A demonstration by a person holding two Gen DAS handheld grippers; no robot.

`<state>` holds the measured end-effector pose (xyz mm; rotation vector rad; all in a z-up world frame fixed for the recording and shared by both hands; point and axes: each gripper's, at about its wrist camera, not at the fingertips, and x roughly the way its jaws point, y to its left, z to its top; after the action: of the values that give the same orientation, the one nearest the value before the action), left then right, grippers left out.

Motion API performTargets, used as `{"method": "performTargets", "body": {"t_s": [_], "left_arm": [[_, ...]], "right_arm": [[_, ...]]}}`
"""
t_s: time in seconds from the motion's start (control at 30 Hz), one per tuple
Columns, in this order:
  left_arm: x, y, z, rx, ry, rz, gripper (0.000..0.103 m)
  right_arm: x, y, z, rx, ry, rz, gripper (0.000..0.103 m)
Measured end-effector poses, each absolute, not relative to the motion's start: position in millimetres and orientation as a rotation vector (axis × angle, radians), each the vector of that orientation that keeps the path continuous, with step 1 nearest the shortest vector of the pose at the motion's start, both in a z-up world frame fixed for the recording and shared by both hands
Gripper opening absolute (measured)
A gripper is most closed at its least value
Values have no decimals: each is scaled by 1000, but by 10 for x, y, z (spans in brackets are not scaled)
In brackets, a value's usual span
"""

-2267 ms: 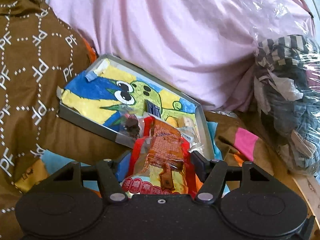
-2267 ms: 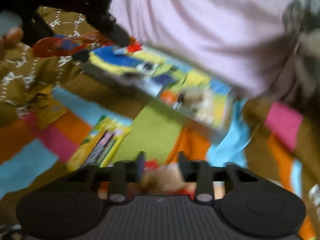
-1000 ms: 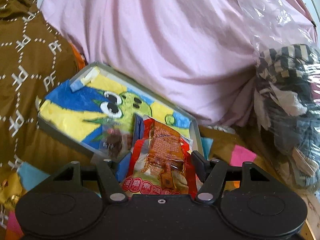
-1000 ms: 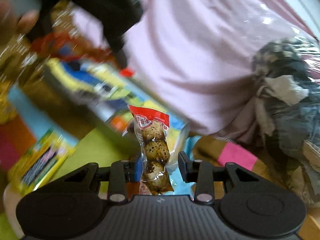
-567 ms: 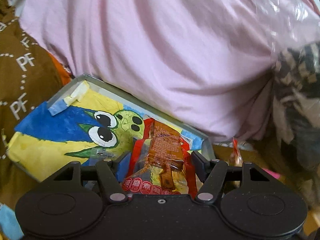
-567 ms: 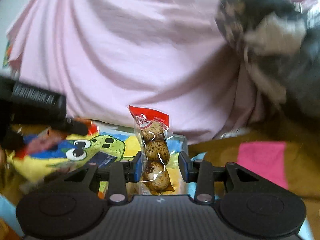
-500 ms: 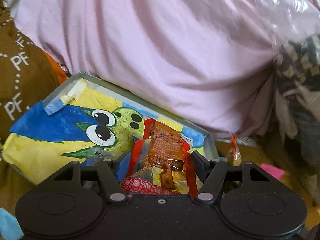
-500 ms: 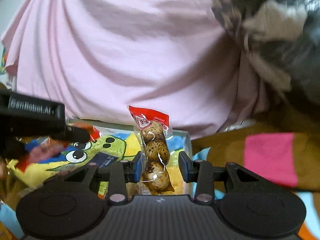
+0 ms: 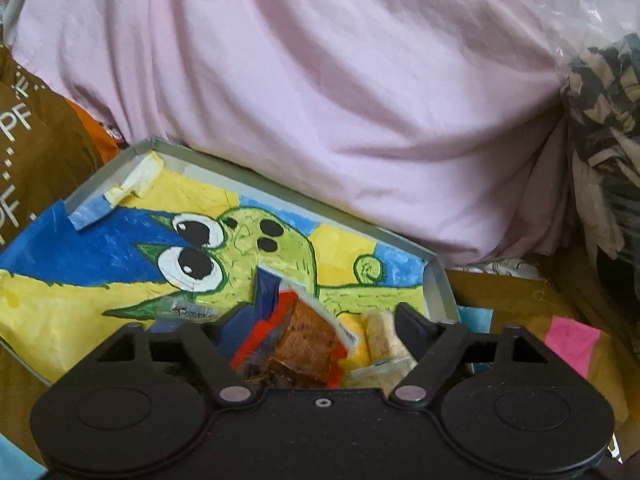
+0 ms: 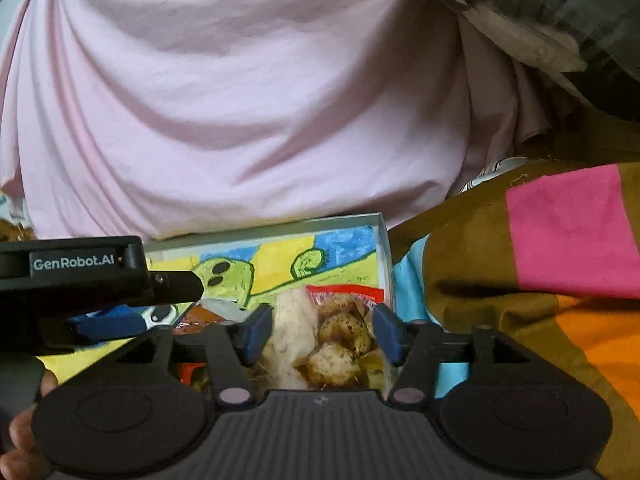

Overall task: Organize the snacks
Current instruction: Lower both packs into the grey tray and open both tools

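In the left wrist view the left gripper (image 9: 308, 320) sits at the bottom centre, its jaws opening and standing wide. A red packet (image 9: 298, 344) with a brown slab inside lies between them, tilted toward the upper left, and neither finger presses on it. To its right, just inside the right finger, lies a pale snack (image 9: 384, 336). Both rest in the lower right corner of the tray (image 9: 440, 284), a shallow grey box lined with a yellow, blue and green cartoon drawing. A pink cloth (image 9: 320, 80) fills the upper frame behind the tray.

In the right wrist view the right gripper (image 10: 320, 330) is at the bottom centre, its blue-padded jaws opening. The egg packet (image 10: 344, 332), clear with a red top and speckled eggs inside, lies between the pads in the tray's (image 10: 382, 248) right end, beside a whitish wrapped snack (image 10: 290, 328) on its left. Whether the right pad touches the packet I cannot tell. The left gripper (image 10: 172, 284) reaches in from the left edge over the drawing, and fingers (image 10: 24, 436) show at the lower left.
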<state>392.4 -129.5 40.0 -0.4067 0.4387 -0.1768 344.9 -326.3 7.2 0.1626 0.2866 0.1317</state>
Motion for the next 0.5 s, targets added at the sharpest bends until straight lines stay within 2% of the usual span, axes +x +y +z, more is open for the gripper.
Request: {"method": "performTargets", "body": {"t_s": [0.03,0.13,0.23,0.3,0.5], "left_arm": [[3906,-1291,417,-406,434,-173,86],[3835,-1266,480,-399,418,-163,89],[3721,-1212,549,-401,393,-134,102],[3615,-1169,598,-400,376,-120,102],[3267,-1056,731,-377,350,-110,102]], "right_arm": [[3426,-3264,95,165,277,131,80],[3336,-3266,164,177,242,129,90],[3218,-3269,232,189,208,122,99],[3110,-3264,269,190,180,115,103],[2732,-3201,398,166,117,112,103]]}}
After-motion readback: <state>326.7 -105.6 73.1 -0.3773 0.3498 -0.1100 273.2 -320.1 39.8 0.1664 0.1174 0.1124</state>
